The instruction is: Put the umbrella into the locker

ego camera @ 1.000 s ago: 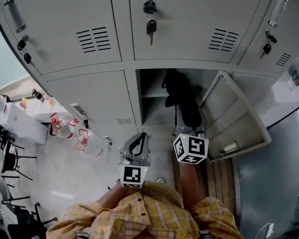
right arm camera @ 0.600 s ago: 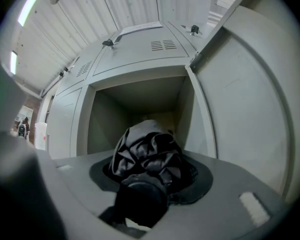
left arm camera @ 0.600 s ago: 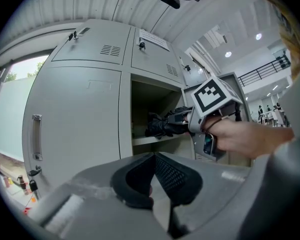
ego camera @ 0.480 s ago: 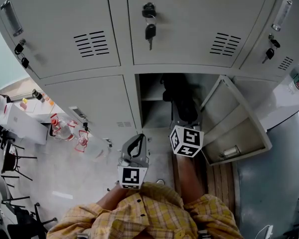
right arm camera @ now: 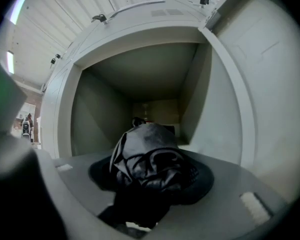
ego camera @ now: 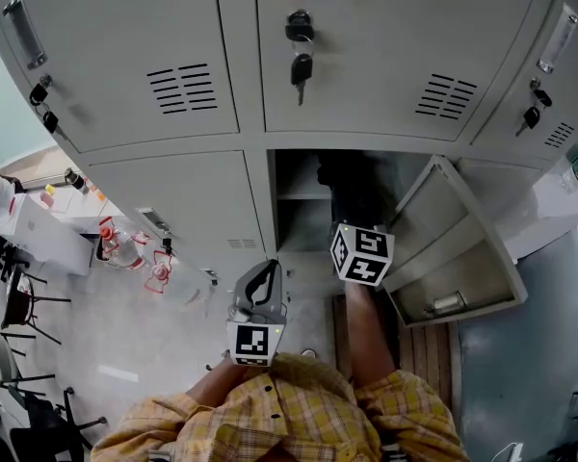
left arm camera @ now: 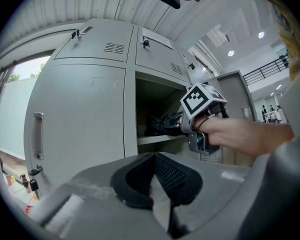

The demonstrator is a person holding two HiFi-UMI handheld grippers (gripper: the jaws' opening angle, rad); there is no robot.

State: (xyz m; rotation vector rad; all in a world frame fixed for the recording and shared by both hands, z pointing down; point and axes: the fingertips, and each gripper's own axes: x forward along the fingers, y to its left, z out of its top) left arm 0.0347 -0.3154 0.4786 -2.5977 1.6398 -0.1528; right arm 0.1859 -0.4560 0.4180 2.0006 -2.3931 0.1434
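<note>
The black folded umbrella (right arm camera: 147, 159) sits between the jaws of my right gripper (right arm camera: 150, 176), which is shut on it. In the head view the umbrella (ego camera: 352, 192) reaches into the open lower locker compartment (ego camera: 297, 221), with my right gripper (ego camera: 354, 223) at the opening. A shelf (ego camera: 299, 195) crosses the compartment inside. The locker door (ego camera: 453, 243) hangs open to the right. From the left gripper view, the umbrella (left arm camera: 162, 125) lies at shelf height. My left gripper (ego camera: 262, 277) stays low and left of the opening, shut and empty (left arm camera: 152, 184).
Keys (ego camera: 302, 65) hang from the lock of the locker above. Closed locker doors (ego camera: 183, 205) flank the opening on the left. Bottles (ego camera: 125, 248) and a white table (ego camera: 39, 234) stand at left. A wooden strip (ego camera: 419, 349) runs along the floor below the open door.
My right gripper has carried the umbrella forward, deeper into the open compartment. The left gripper has stayed where it was.
</note>
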